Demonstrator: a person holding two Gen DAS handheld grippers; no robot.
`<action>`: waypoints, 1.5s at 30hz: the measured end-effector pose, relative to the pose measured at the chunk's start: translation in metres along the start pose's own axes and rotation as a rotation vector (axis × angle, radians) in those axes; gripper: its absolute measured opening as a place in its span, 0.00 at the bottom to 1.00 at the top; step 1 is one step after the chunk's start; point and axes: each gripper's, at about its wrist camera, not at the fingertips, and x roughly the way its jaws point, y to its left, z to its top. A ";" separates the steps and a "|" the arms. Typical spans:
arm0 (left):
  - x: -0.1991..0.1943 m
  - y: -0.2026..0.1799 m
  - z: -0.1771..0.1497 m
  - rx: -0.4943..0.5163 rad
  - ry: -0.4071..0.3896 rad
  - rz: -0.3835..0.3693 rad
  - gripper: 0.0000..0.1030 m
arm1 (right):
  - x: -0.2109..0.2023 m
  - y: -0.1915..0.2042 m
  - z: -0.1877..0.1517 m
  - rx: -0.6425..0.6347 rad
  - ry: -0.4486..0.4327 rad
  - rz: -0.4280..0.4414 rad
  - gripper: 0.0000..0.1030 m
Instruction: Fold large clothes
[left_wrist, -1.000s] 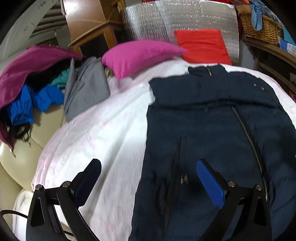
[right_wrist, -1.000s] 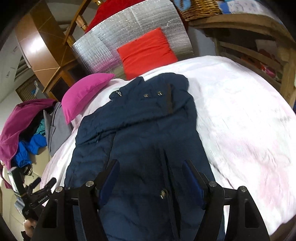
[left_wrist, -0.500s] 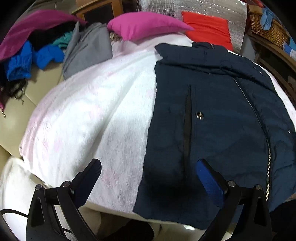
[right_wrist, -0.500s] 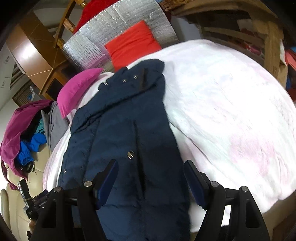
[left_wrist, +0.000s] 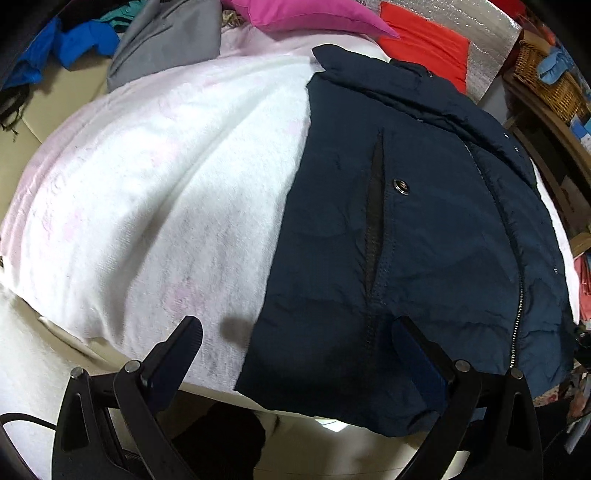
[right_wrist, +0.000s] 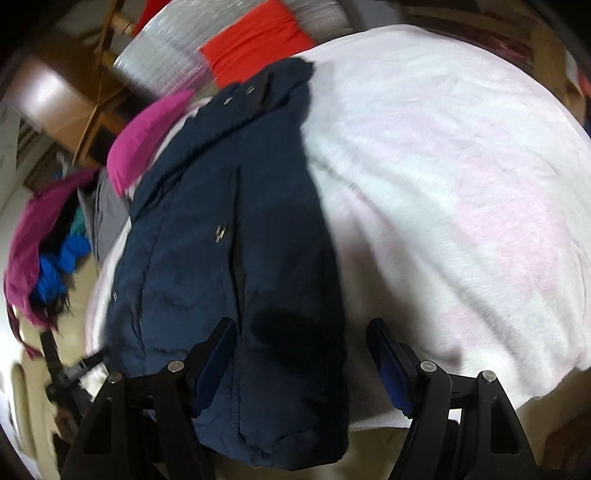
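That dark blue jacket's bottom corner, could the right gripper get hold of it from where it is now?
Probably yes. The right gripper hangs over the jacket hem at the bed edge, jaws closing but not yet pinching, nothing blocking.

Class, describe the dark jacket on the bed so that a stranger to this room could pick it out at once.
Start at the white blanket that covers the bed. On it, below the pink pillow and the red cushion, lies the navy jacket, spread flat with its hem at the near edge. It alone is dark, with a zip and metal snaps.
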 end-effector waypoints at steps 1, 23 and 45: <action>0.000 0.000 -0.002 -0.001 -0.003 -0.003 0.99 | 0.001 0.007 -0.002 -0.037 -0.002 -0.008 0.44; -0.006 0.007 -0.016 -0.039 0.033 -0.155 0.54 | -0.009 0.041 -0.021 -0.227 -0.106 -0.043 0.24; -0.041 0.000 -0.024 -0.006 -0.076 -0.247 0.16 | 0.002 0.057 -0.029 -0.296 -0.105 -0.078 0.14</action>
